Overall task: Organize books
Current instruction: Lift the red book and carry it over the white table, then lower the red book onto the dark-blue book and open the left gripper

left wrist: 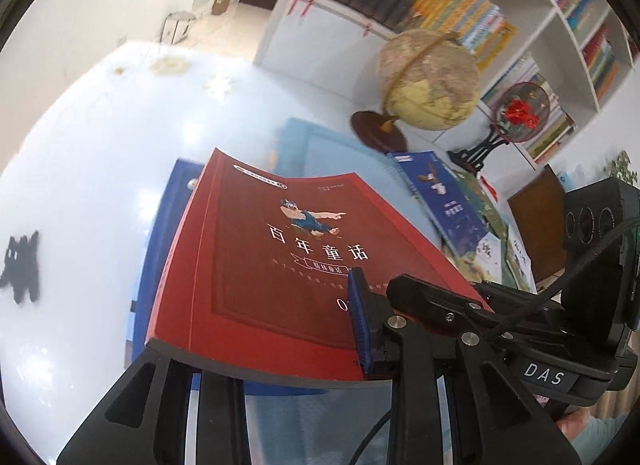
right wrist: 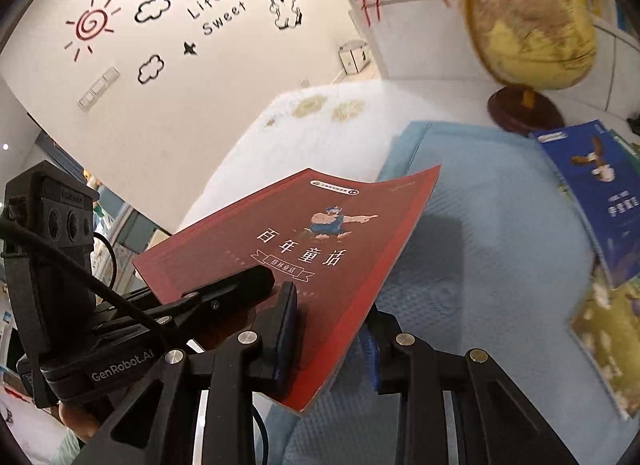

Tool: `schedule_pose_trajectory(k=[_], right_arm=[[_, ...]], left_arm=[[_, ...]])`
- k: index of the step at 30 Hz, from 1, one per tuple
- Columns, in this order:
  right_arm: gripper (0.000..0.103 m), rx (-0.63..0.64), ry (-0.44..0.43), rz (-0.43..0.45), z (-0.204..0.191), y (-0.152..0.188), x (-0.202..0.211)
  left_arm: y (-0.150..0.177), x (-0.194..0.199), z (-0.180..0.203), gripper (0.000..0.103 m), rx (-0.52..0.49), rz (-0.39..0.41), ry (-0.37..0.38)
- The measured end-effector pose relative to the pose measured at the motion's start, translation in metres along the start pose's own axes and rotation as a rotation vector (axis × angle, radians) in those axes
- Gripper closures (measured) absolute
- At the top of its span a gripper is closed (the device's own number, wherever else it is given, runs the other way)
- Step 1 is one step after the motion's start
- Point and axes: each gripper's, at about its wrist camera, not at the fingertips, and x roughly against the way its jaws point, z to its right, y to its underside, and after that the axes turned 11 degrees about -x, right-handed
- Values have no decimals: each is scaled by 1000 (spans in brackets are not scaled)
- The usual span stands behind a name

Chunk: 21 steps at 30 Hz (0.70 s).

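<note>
A red paperback book with white Chinese lettering [left wrist: 280, 257] is held in the air above the light blue quilted mat [right wrist: 500, 265], clamped along its near edge by both grippers. The left gripper [left wrist: 304, 349] is closed narrowly on it; the right gripper [right wrist: 328, 345] is also seen pinching it, one pad on the cover, one beneath. Beyond the mat's far corner a yellowish globe on a dark wooden base [left wrist: 432, 81] is seen; a blue bird-cover book [right wrist: 596, 193] lies beside its base.

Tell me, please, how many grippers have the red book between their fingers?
2: the left gripper grips the red book at its near edge, and the right gripper holds the same edge beside it. No others are in view.
</note>
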Motion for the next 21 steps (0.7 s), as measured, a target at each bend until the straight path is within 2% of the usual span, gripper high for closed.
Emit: schedule_pose_trajectory(k=[4,6,10,13,15,21], right_arm=[[75,-28,12,-43,1,-1,-28],[75,-40,20,-60,2,0,-39],[75,-56,49,-86,7,4,-55],[75,-65,65,-102,10,7,-65],[75,-59,83,-109,10,10,-70],[75,3,125,-130,-4,24,-82]], left_arm=[[9,-14,-27,75,91,-32,28],[14,-20,-36,71,133,-59,40],[29,-28,-49,55,172,-133,6],[41,-30,-54,55,187,-160,-3],[50,-30,-53,55,186,-173,-15],[70,-27,-40,55,100,-215,-57]])
